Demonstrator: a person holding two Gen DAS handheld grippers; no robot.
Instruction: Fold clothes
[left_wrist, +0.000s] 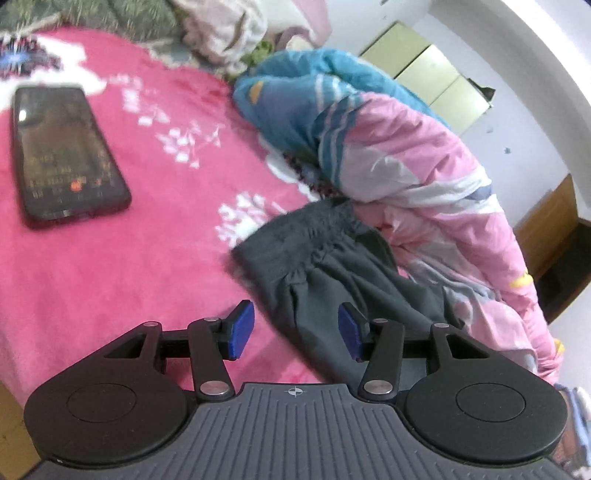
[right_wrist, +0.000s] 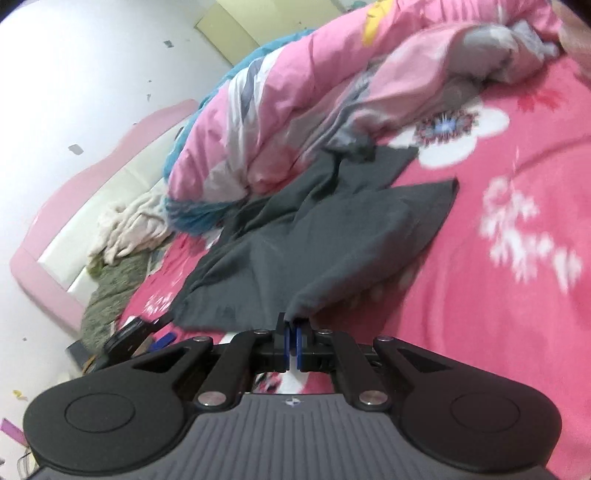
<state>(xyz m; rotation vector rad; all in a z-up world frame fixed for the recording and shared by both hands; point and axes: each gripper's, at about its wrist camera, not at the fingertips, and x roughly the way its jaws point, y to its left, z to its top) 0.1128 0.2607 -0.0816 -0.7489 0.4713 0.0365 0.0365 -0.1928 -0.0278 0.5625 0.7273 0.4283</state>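
Soft dark grey cloth garment (right_wrist: 314, 236) hangs limp; our right gripper (right_wrist: 294, 341) pinches probably its hem, left gripper (left_wrist: 295, 332) gapes empty.

Phone (left_wrist: 68, 155) screen lit, its characters blurred — no text readable

The garment (right_wrist: 317, 236) is plain dark grey. The blanket (left_wrist: 110, 277) beneath is hot pink with white flowers and sprigs. The quilt (left_wrist: 399, 147) is pale pink with blue, white and grey stripes, teal at one end, with yellow spots. The phone (left_wrist: 66, 151) is black. The headboard (right_wrist: 48, 236) is pink around white. Each tool (left_wrist: 295, 328) is black with blue pads (left_wrist: 242, 328).
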